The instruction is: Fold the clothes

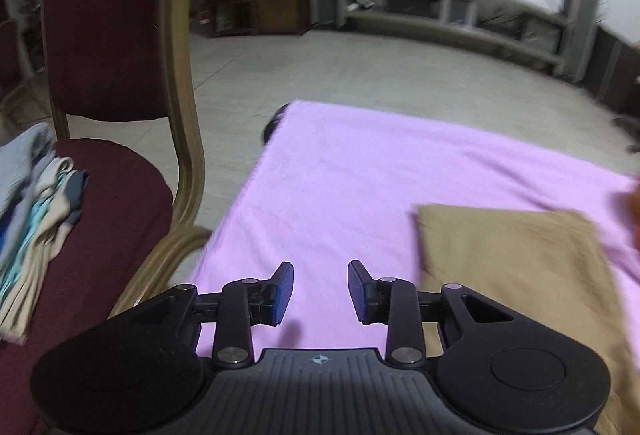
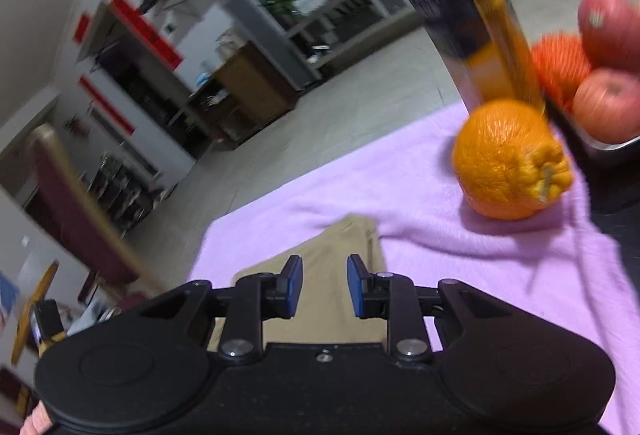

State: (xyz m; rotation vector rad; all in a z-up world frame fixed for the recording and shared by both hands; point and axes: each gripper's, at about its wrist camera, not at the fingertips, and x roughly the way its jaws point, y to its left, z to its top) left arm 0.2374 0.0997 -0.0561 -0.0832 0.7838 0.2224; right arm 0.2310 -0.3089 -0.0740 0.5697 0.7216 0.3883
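A tan folded garment [image 1: 516,267] lies on the pink cloth [image 1: 352,187] that covers the table, to the right of my left gripper [image 1: 320,293]. The left gripper is open and empty over the pink cloth, near its left edge. In the right wrist view the same tan garment [image 2: 340,247] lies under and ahead of my right gripper [image 2: 325,285], which is open and empty above it. A stack of folded clothes [image 1: 36,219] rests on the maroon chair seat at the far left.
A maroon chair [image 1: 108,35] with a gold frame stands left of the table. An orange [image 2: 508,161] sits on the pink cloth [image 2: 460,255] ahead right. A tray of apples [image 2: 604,91] and a tall bottle [image 2: 472,15] stand behind it.
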